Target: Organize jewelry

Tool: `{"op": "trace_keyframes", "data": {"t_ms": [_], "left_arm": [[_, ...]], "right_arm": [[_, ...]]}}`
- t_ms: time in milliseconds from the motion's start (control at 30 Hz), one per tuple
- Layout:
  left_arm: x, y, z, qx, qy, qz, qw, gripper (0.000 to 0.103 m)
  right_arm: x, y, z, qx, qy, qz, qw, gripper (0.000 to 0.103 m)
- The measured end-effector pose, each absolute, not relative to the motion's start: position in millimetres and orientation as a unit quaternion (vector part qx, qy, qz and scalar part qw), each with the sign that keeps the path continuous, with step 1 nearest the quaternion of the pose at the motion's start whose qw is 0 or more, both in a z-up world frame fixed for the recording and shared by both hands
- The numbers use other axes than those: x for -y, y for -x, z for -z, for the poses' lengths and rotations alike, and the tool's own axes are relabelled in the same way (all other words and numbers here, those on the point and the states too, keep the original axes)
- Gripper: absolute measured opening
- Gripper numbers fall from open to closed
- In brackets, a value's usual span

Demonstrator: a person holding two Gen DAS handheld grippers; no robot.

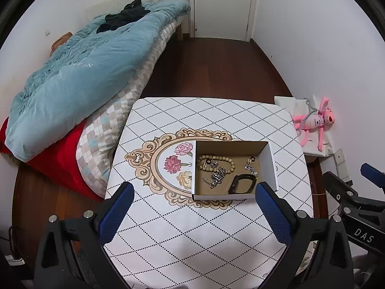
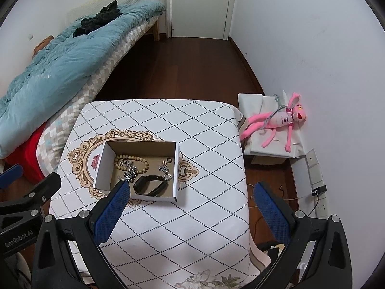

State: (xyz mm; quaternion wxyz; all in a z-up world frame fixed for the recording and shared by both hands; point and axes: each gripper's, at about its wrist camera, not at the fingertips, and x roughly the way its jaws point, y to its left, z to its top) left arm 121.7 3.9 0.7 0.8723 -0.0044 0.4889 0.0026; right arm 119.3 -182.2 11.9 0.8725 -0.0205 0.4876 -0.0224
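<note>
An open cardboard box (image 1: 270,161) (image 2: 102,166) sits on the table with the diamond-pattern cloth (image 1: 192,228) (image 2: 192,216). In it lie a wooden bead bracelet (image 1: 216,159) (image 2: 131,159), a silver chain (image 1: 217,175) (image 2: 130,174), a black band (image 1: 243,183) (image 2: 150,184) and sparkly earrings (image 1: 251,167) (image 2: 164,171). My left gripper (image 1: 195,192) is open and empty, above the table just in front of the box. My right gripper (image 2: 191,191) is open and empty, in front and to the right of the box.
A bed with a blue quilt (image 1: 84,72) (image 2: 48,67) stands against the table's left side. A pink plush toy (image 1: 315,120) (image 2: 279,120) lies on a white box by the right wall. Wood floor and a white door (image 1: 223,4) lie beyond.
</note>
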Motion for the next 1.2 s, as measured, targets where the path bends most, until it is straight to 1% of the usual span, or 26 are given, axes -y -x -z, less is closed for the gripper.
{"op": "trace_keyframes", "data": {"t_ms": [1200], "left_arm": [[-10.0,-118.5,9.2,-0.494,0.004,-0.006,0.870,0.103]], "right_arm": [[176.4,-115.2,-5.9,-0.499,0.025,0.020,0.866,0.103]]}}
